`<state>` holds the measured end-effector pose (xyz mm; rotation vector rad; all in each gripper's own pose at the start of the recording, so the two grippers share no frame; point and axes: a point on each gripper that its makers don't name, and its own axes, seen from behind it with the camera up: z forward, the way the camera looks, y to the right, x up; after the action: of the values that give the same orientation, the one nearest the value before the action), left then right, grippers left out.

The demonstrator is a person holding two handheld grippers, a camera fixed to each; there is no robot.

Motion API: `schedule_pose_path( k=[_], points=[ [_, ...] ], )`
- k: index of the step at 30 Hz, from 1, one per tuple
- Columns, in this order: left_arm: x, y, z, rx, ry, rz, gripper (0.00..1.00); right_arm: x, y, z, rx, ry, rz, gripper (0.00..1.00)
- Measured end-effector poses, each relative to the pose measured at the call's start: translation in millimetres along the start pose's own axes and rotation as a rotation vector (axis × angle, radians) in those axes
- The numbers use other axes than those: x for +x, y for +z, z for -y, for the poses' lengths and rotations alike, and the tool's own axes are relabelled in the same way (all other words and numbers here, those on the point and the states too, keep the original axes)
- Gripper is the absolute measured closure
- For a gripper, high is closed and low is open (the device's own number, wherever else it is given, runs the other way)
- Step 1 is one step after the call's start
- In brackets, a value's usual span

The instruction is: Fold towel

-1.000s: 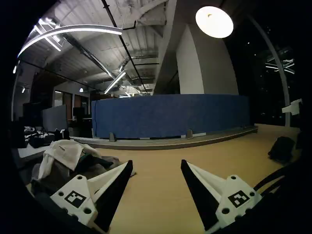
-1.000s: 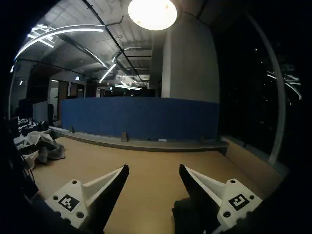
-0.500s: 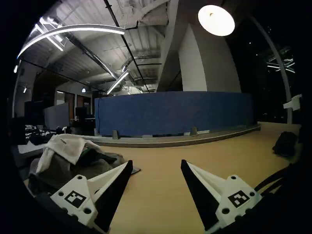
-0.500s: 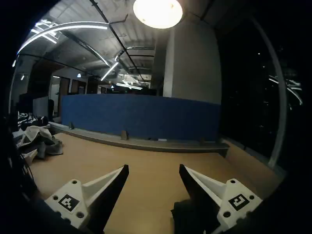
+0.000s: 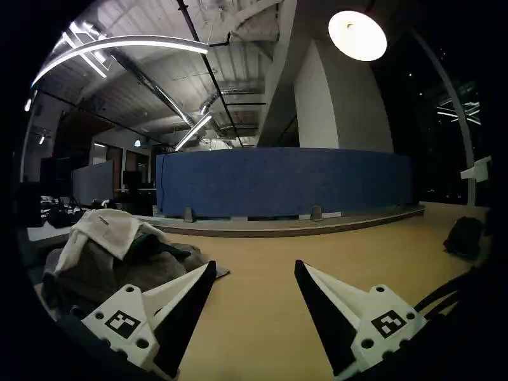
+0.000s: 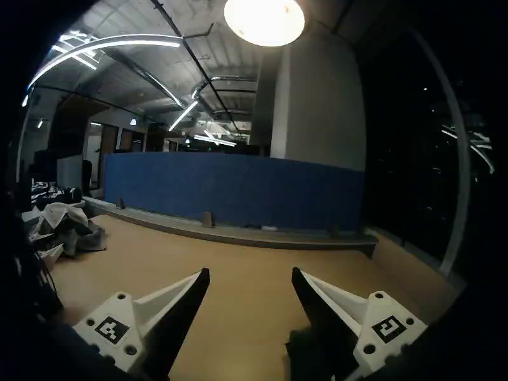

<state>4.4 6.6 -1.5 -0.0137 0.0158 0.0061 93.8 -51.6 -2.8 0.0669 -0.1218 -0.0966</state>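
- The left gripper hovered low over the wooden table, its 2 fingers spread wide and released, with bare tabletop between them.
- The right gripper was likewise released, its 2 fingers apart and nothing between them.
- In the left gripper view, a crumpled pile of cloth lay on the table just beyond the left finger, near the table's left edge; the pile was grey and dark.
- A white towel was draped over the top of that pile; neither gripper touched it.
- In the right gripper view, the same pile sat far off to the left, well apart from the fingers.
- A dark, bag-like object rested on the table at the far right of the left gripper view.
- A blue partition ran along the table's far edge.
- A round lamp glowed overhead.
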Motion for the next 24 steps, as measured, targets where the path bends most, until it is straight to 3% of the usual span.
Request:
schedule_pose_path(
  k=[12, 24],
  points=[
    [-5, 1.7, 4.8, 0.003, -0.009, 0.016, 0.09, 3, -0.3, -11, -0.008, 0.031, -0.032, 0.0],
    [-4, 1.6, 4.7, 0.003, -0.007, 0.016, 0.09, -6, -4.9, -40, -0.039, 0.094, -0.08, 0.0]
  ],
)
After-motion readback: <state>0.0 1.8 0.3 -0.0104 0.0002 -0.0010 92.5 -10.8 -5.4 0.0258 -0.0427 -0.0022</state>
